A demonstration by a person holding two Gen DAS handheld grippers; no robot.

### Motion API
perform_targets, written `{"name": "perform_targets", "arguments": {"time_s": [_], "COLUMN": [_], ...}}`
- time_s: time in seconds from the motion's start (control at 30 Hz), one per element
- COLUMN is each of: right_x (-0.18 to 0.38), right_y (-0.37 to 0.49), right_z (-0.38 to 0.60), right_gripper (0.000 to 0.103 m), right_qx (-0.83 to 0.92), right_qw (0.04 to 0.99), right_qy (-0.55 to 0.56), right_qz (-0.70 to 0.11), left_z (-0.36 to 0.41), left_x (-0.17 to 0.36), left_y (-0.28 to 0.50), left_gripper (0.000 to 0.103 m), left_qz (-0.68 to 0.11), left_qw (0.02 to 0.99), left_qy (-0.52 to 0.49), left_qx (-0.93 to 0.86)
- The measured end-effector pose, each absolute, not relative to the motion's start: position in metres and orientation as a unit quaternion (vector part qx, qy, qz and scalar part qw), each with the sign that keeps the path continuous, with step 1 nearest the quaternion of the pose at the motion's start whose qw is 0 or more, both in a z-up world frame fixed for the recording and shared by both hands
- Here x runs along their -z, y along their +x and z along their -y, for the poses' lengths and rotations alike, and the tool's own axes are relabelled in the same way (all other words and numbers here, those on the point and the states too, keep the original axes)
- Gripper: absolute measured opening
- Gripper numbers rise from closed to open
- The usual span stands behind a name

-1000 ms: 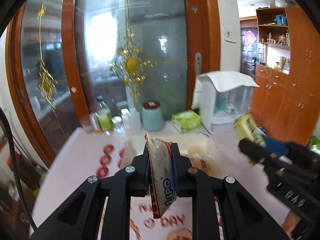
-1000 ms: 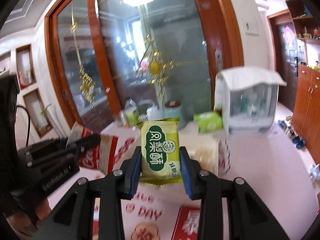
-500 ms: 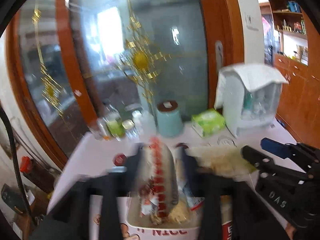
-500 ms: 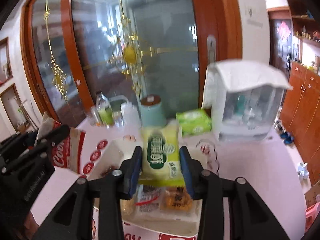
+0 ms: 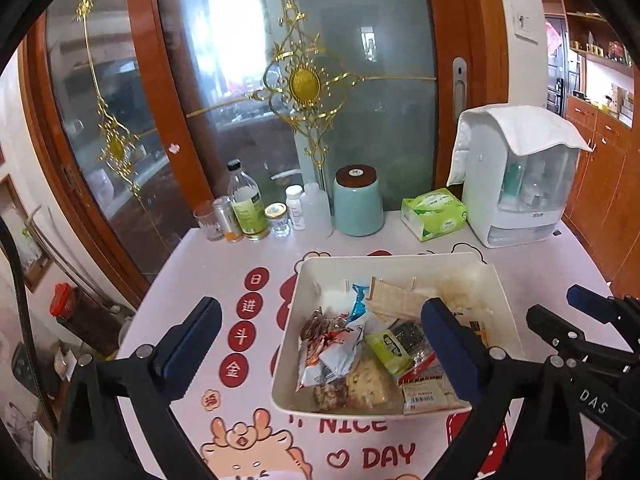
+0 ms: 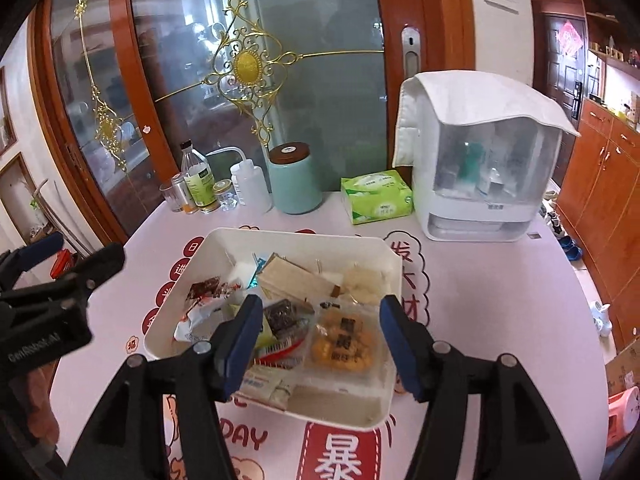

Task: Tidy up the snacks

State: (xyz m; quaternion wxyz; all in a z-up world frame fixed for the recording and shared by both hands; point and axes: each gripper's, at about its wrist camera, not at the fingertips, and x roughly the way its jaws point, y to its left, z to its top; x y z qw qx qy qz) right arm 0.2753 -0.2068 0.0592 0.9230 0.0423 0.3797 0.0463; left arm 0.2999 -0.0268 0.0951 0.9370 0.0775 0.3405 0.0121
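A white tray (image 5: 308,276) (image 6: 280,236) full of several wrapped snacks sits on the pink printed tablecloth. My left gripper (image 5: 320,340) hangs over the tray's left half; its jaws are opening wide with nothing between them. The red-and-white snack packet (image 5: 332,344) lies loose in the tray below it. My right gripper (image 6: 320,328) hovers over the tray's near side, jaws opening and empty. The green pastry packet (image 5: 386,350) lies among the snacks, next to a yellow pastry pack (image 6: 344,344). Each gripper shows in the other's view: the right gripper (image 5: 556,306) and the left gripper (image 6: 80,250).
Behind the tray stand a teal canister (image 5: 358,204), a green tissue pack (image 5: 434,214), a white cloth-covered dispenser box (image 5: 520,184) and several small bottles (image 5: 248,208). A glass door with wooden frames closes off the back. The table drops off at left and right.
Both grippers moved forward and tipped down over the tray. The left let go of the red-and-white packet and the right let go of the green packet; both now lie in the tray.
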Motion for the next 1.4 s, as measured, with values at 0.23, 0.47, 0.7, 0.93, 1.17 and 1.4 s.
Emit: {"name": "perform_targets", "arguments": {"time_s": [0.23, 0.47, 0.7, 0.93, 1.17, 1.4], "right_x": [-0.079, -0.092, -0.102, -0.105, -0.08, -0.047], "right_y": [0.238, 0.19, 0.149, 0.102, 0.051, -0.005], "right_z": [0.219, 0.226, 0.224, 0.21, 0.201, 0.201], "right_gripper": [0.062, 0.064, 0.068, 0.076, 0.077, 0.077], "right_qx": [-0.029, 0.004, 0.025, 0.019, 0.003, -0.009], "right_qw": [0.925, 0.93, 0.935, 0.941, 0.935, 0.928], "right_qy": [0.043, 0.022, 0.003, -0.008, -0.004, 0.02], "right_qz": [-0.376, -0.367, -0.353, -0.337, -0.355, -0.372], "left_z": [0.022, 0.015, 0.009, 0.005, -0.001, -0.006], "left_x": [-0.123, -0.121, -0.126, -0.122, -0.094, -0.053], "left_y": [0.251, 0.203, 0.157, 0.113, 0.052, -0.002], "left_gripper": [0.102, 0.102, 0.102, 0.102, 0.102, 0.102], "left_qz": [-0.321, -0.326, -0.319, -0.316, -0.322, -0.352], "left_qw": [0.944, 0.943, 0.945, 0.947, 0.946, 0.935], "left_qy": [0.076, 0.075, 0.07, 0.06, 0.045, 0.027], "left_qx": [-0.01, -0.005, -0.005, 0.007, 0.0, -0.002]}}
